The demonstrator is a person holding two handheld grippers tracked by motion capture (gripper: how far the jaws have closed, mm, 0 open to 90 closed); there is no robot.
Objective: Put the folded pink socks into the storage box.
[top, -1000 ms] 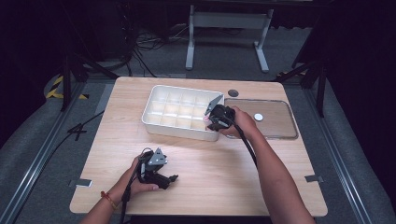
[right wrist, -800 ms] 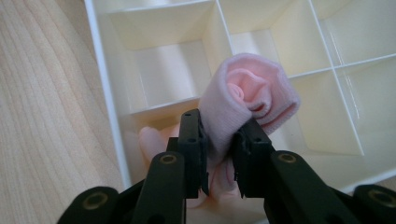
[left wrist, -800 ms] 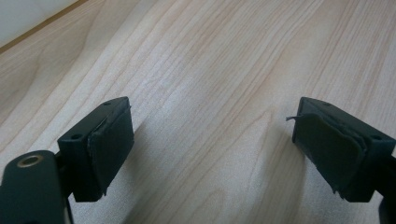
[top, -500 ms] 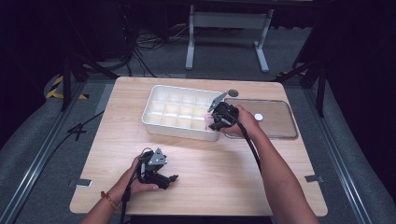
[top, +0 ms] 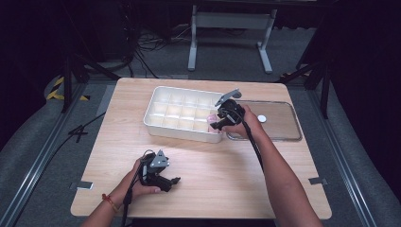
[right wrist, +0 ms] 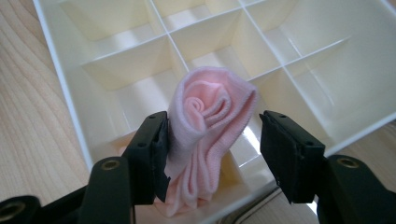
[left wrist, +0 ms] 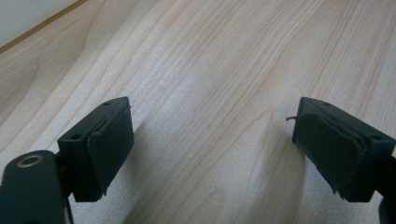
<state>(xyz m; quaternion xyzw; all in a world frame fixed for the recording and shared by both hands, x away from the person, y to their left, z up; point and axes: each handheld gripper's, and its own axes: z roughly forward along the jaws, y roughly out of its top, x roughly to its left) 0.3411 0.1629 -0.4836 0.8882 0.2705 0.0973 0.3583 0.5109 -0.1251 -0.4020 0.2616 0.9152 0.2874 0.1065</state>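
A pink rolled cloth (right wrist: 210,126) stands on end in the corner compartment of a white divided tray (right wrist: 70,107). In the high view this is the tray's (top: 179,134) near right corner, where the pink roll (top: 211,117) peeks out. My right gripper (right wrist: 212,140) straddles the roll with its jaws apart. One jaw touches the cloth and a gap shows at the other. My left gripper (left wrist: 210,149) is open over bare wood, resting at the table's near edge (top: 172,182).
A clear flat lid (top: 279,125) with a small white round knob (top: 261,118) lies just right of the tray, under my right hand. The tray's other compartments hold nothing. Bare wooden tabletop (top: 213,161) spreads between the two hands.
My right hand has shifted slightly at the tray's near right corner, and the pink roll now peeks out beside it. The left gripper has not moved.
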